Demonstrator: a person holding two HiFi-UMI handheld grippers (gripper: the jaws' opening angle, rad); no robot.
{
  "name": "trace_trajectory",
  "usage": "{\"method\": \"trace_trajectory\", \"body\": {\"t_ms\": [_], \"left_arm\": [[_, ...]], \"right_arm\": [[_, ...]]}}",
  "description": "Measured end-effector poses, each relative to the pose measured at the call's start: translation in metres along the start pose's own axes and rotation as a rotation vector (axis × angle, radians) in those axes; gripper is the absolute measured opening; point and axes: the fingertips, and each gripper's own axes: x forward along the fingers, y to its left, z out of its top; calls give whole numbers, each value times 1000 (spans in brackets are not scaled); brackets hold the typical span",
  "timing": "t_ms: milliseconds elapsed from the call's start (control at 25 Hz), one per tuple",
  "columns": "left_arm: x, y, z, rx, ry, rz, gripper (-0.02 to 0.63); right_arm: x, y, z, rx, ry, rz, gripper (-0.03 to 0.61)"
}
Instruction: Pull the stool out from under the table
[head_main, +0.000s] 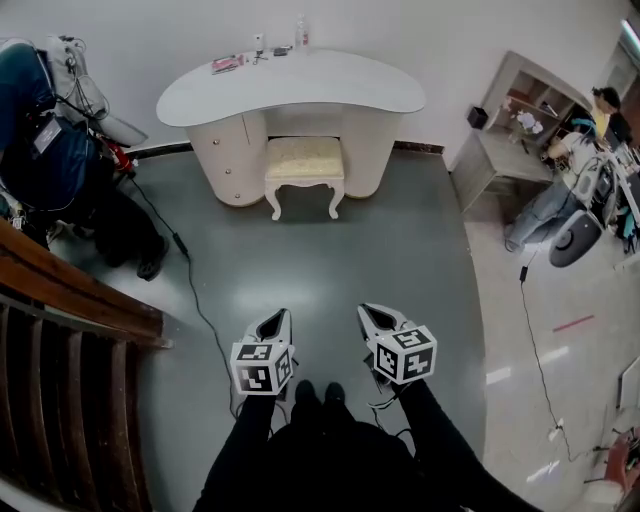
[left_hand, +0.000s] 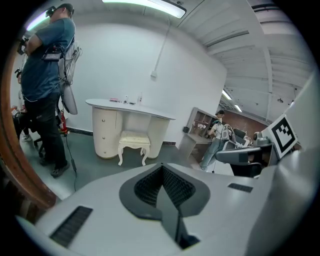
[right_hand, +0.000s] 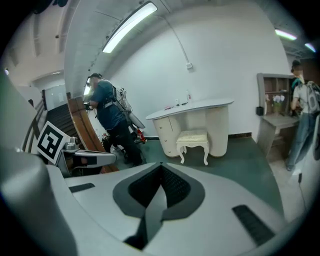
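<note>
A cream stool (head_main: 304, 168) with a padded seat and curved legs stands half under the white curved dressing table (head_main: 290, 84) against the far wall. It also shows far ahead as the stool (left_hand: 133, 144) in the left gripper view and the stool (right_hand: 193, 142) in the right gripper view. My left gripper (head_main: 278, 320) and right gripper (head_main: 372, 315) hang side by side near me, well short of the stool, over the green floor. Both are shut with nothing between the jaws, as seen on the left gripper (left_hand: 161, 166) and the right gripper (right_hand: 161, 166).
A person in a blue shirt (head_main: 45, 150) stands at the left beside a wooden stair rail (head_main: 70, 300). A black cable (head_main: 190, 290) runs across the floor. Another person (head_main: 580, 160) sits at the right near a shelf unit (head_main: 520, 110). Small items lie on the table top.
</note>
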Motion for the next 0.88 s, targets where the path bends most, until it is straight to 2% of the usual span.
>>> {"method": "trace_trajectory", "body": {"t_ms": [440,880], "left_arm": [[7,38,25,5,-27,-13,8],[28,65,32,-3,-10,3,8]], "right_arm": [[19,-10,21,47,-4,-125,3],[37,-29,28,58,26,-176,3]]}}
